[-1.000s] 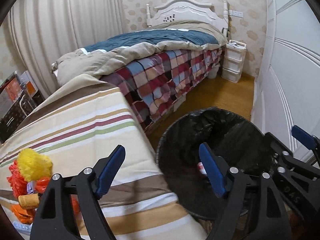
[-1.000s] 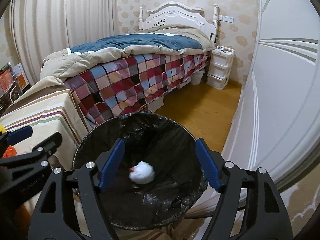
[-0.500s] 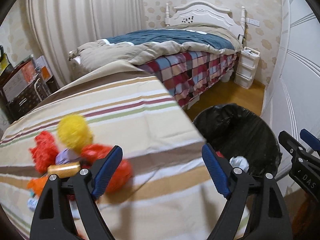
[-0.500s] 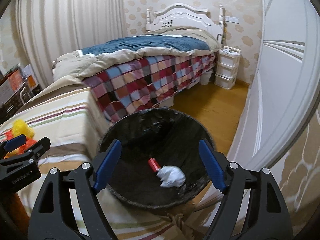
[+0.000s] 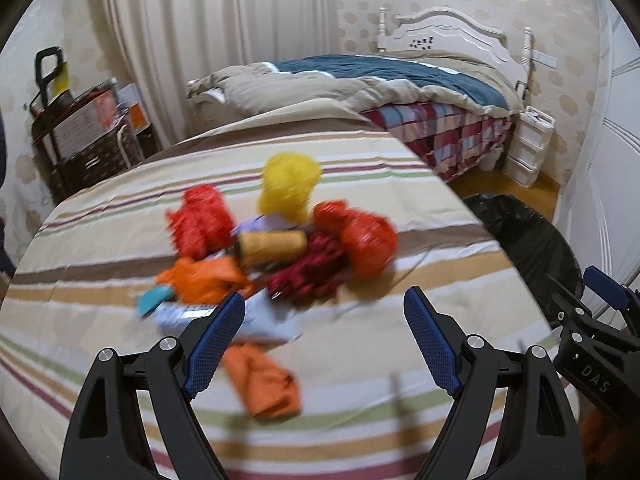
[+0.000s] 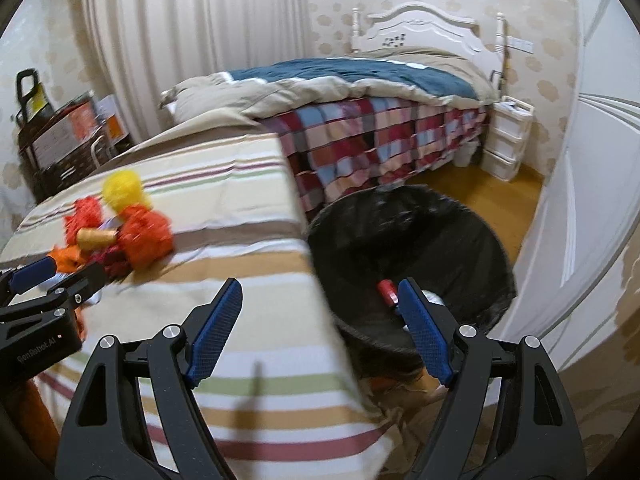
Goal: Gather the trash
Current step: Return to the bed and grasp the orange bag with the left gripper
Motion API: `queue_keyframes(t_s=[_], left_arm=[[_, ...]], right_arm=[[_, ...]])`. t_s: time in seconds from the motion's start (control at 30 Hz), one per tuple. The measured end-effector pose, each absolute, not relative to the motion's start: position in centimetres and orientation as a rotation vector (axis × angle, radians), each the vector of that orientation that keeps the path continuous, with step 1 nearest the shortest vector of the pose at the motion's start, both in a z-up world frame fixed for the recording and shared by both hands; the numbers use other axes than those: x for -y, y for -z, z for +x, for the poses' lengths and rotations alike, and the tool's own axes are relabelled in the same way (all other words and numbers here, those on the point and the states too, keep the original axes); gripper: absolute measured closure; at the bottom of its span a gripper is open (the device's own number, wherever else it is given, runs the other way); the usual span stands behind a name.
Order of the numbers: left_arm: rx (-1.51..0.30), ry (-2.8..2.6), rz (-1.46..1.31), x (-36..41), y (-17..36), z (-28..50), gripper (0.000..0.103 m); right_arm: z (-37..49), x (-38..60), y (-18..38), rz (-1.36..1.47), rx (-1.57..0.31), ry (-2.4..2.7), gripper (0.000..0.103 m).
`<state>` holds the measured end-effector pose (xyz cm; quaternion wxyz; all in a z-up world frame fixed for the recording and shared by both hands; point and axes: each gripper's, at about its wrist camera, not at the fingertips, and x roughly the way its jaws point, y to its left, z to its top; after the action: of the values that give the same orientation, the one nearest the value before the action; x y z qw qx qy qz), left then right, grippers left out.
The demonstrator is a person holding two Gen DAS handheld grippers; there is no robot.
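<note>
A heap of trash lies on the striped tablecloth (image 5: 400, 360): a yellow ball (image 5: 290, 184), red crumpled pieces (image 5: 200, 220), a tan cylinder (image 5: 272, 246) and orange wrappers (image 5: 204, 280). One orange piece (image 5: 264, 380) lies apart, nearer to me. My left gripper (image 5: 324, 300) hovers open just short of the heap, nothing between its blue pads. My right gripper (image 6: 320, 286) is open and empty over the table's right edge. The black-lined bin (image 6: 420, 240) stands beside the table and holds a red item (image 6: 387, 290) and a white wad (image 6: 434, 298), partly hidden by a finger.
A bed (image 6: 360, 92) with a plaid skirt stands behind the table. White plastic drawers (image 6: 506, 140) sit by its headboard. A dark shelf unit (image 5: 80, 140) stands at the far left. A white panelled door (image 6: 592, 200) closes in the right side, past wooden floor (image 6: 472, 192).
Both grippers have swung left, away from the bin and over the table. The trash heap has come to the middle of the left wrist view, and the bin has slid to the right.
</note>
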<state>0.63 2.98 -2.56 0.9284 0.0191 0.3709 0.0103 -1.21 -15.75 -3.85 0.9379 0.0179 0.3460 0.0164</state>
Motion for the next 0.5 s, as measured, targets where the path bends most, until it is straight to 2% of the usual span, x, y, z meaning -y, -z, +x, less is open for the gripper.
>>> queue_keyframes(t_s=[0.43,0.5], left_arm=[[-0.817,-0.088,0.037,-5.5,4.8,-0.7,0.022],[-0.836,-0.081,0.043,-5.5,5.2,-0.4,0.03]], right_arm=[[-2.7,11.9,4.9,0.017,-0.74,-0.133,0.025],[-2.6,11.8,4.9,0.016,-0.743,-0.138,0.025]])
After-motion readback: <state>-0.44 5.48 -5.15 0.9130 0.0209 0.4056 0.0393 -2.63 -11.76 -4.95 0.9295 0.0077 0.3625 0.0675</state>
